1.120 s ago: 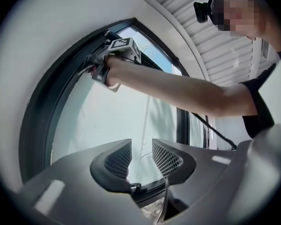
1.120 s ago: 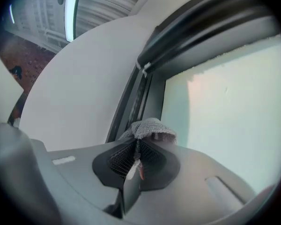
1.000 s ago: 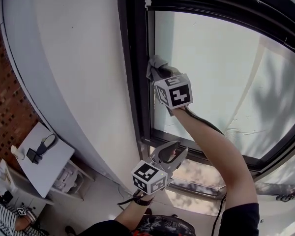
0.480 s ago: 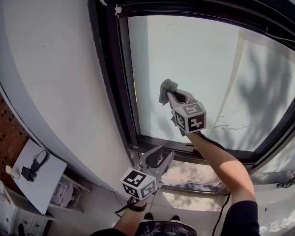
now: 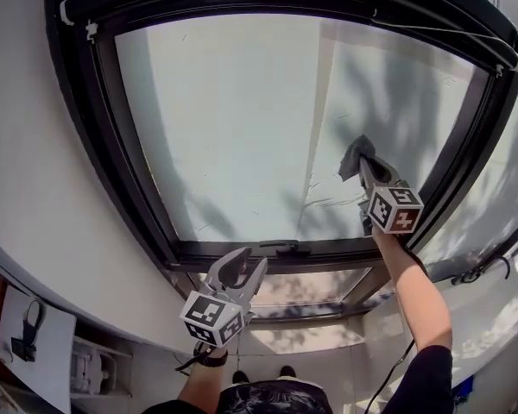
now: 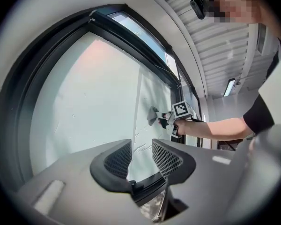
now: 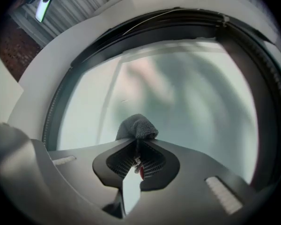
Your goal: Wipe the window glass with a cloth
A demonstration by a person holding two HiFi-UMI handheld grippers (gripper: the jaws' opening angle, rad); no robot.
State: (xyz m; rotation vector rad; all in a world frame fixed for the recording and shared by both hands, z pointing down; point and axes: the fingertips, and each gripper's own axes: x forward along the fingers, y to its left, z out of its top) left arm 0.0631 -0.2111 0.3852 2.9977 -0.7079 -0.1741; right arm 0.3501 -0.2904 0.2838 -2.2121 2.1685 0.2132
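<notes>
Head view looks at a big window glass [image 5: 242, 119] in a black frame [image 5: 112, 145], with a white wall [image 5: 34, 188] at its left. The right gripper [image 5: 363, 164] is held up at the right side of the pane, near the frame on that side. A small grey cloth [image 5: 354, 152] sticks out of its tip and lies against the glass. The marker cube [image 5: 394, 210] sits lower on that gripper, and the person's bare arm [image 5: 414, 291] runs down from it.

Right gripper view shows the 2 jaws pressed together on the cloth. A bunched grey lump pokes out past the tips, and the glass is right behind it.

The left gripper [image 5: 249, 259] is lower, in front of the bottom bar of the frame, well apart from the cloth. Left gripper view shows its 2 jaws standing apart with nothing between them. Only the glass and the bottom bar show through the gap.

A second, lower pane [image 5: 311, 287] sits under the bottom bar. Down in the left corner of the head view is a white table [image 5: 53, 352] with a small black thing [image 5: 24, 339] on it, too small to tell what.
</notes>
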